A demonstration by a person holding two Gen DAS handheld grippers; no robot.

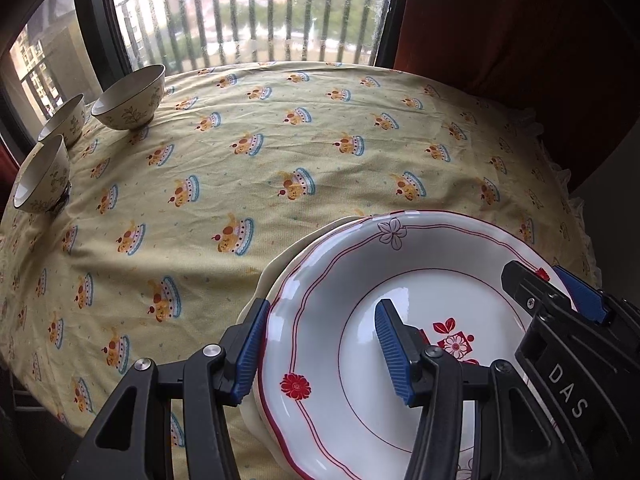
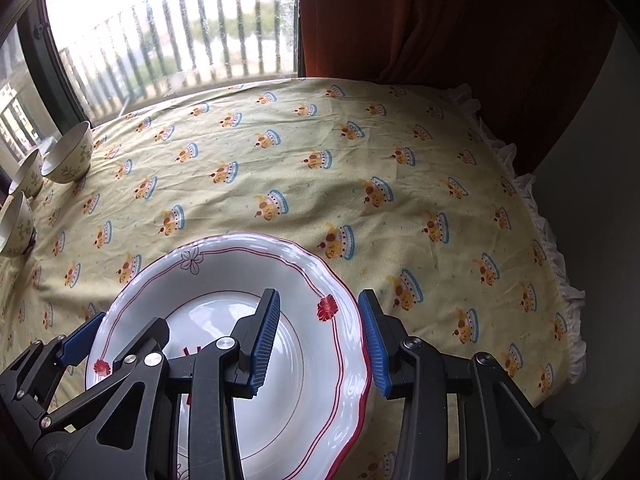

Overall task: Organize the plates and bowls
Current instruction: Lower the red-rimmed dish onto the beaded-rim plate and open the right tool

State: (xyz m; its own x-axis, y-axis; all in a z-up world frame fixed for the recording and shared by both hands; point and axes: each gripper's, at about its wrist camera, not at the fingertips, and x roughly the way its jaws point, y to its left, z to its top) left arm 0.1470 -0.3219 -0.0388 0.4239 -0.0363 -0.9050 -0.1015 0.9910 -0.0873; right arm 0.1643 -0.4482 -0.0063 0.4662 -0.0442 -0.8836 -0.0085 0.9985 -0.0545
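A white plate with red trim and flowers (image 1: 360,360) (image 2: 240,280) lies on top of a cream plate (image 1: 276,268), low over the yellow tablecloth (image 1: 280,140). My left gripper (image 1: 320,354) is shut on the stack's left rim, one blue pad outside and one inside the plate. My right gripper (image 2: 320,342) is shut on the opposite, right rim in the same way. Each gripper also shows in the other's view: the right gripper (image 1: 554,288) and the left gripper (image 2: 116,340). Three floral bowls (image 1: 132,100) (image 1: 66,120) (image 1: 42,176) stand at the far left edge.
The same bowls (image 2: 70,156) sit by the window (image 1: 248,20) with its railing. A dark red curtain (image 2: 440,20) hangs behind the table's far right. The cloth's frilled edge (image 2: 552,240) marks the right side of the table.
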